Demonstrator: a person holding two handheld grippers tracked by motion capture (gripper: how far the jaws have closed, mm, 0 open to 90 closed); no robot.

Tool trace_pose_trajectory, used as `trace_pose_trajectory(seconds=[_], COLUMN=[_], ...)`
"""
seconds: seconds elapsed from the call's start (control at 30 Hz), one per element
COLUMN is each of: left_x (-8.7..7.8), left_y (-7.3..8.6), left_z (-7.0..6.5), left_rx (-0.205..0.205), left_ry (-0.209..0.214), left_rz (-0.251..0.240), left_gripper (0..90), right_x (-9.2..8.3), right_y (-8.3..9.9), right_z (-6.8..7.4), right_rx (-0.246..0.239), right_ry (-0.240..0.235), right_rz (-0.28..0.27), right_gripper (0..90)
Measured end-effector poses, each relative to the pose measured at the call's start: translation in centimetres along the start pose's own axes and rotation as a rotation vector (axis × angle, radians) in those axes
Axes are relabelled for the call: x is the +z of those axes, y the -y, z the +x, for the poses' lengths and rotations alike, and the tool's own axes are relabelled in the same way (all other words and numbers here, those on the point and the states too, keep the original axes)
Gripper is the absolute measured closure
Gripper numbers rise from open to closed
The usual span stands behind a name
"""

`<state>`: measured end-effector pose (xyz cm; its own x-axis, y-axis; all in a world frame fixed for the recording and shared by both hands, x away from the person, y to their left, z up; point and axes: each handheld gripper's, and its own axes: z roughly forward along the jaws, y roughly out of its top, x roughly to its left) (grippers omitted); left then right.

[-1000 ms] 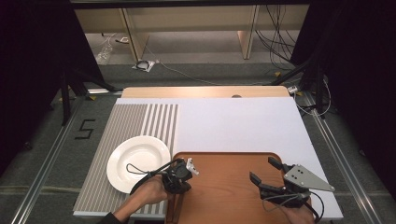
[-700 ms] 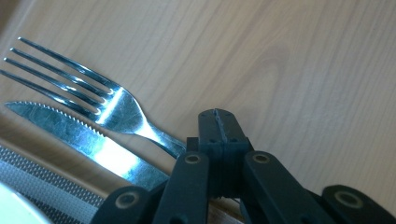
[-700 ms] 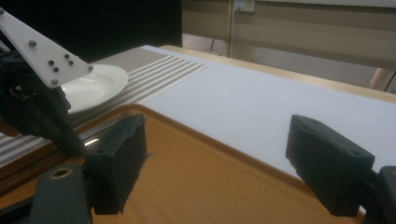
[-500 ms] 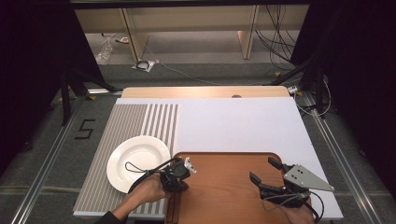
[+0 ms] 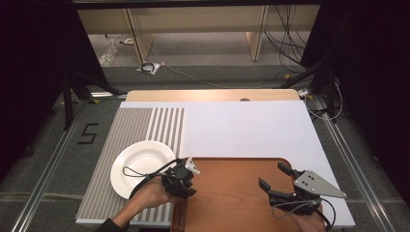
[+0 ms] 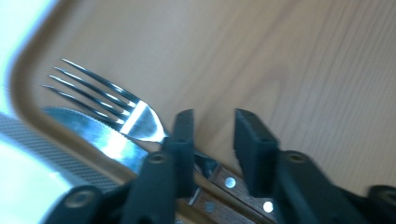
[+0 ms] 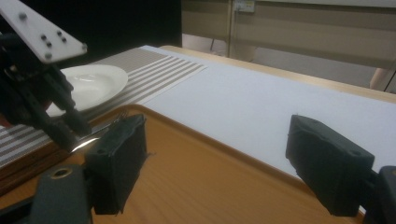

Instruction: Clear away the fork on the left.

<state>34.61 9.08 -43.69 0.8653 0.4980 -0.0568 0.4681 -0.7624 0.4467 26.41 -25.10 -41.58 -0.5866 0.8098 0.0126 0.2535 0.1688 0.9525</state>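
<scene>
A fork (image 6: 122, 103) and a knife (image 6: 95, 134) with riveted wooden handles (image 6: 227, 183) lie side by side along the left edge of the brown wooden tray (image 5: 232, 176). My left gripper (image 5: 183, 186) points down at them, open. In the left gripper view its jaws (image 6: 214, 116) stand a narrow gap apart, straddling the fork's neck just above the handles. My right gripper (image 5: 272, 175) hovers over the tray's right part, open wide, with nothing between its jaws (image 7: 217, 140). The left gripper (image 7: 42, 93) appears at the left of the right gripper view.
A white plate (image 5: 142, 166) sits on the grey striped mat (image 5: 145, 125) just left of the tray. A white sheet (image 5: 241, 128) covers the table beyond the tray. The tray's raised rim (image 6: 23, 74) runs close beside the cutlery.
</scene>
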Motion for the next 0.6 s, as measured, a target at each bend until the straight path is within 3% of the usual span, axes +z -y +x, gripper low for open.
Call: trace_pose_trajectory(seconds=[0.3, 0.6], left_x=[-3.1, -5.4], left_y=[0.5, 1.8], left_z=[2.0, 3.5], left_rx=[-0.107, -0.203], left_ry=[-0.065, -0.092], left_rz=[-0.112, -0.215], left_gripper=[42.0, 28.1], right_x=[0.0, 0.0], right_y=[0.0, 0.0], right_z=[0.0, 0.0], right_rx=[0.0, -0.003], right_ry=[0.001, -0.001], right_rz=[0.003, 0.0], right_gripper=[21.5, 21.5])
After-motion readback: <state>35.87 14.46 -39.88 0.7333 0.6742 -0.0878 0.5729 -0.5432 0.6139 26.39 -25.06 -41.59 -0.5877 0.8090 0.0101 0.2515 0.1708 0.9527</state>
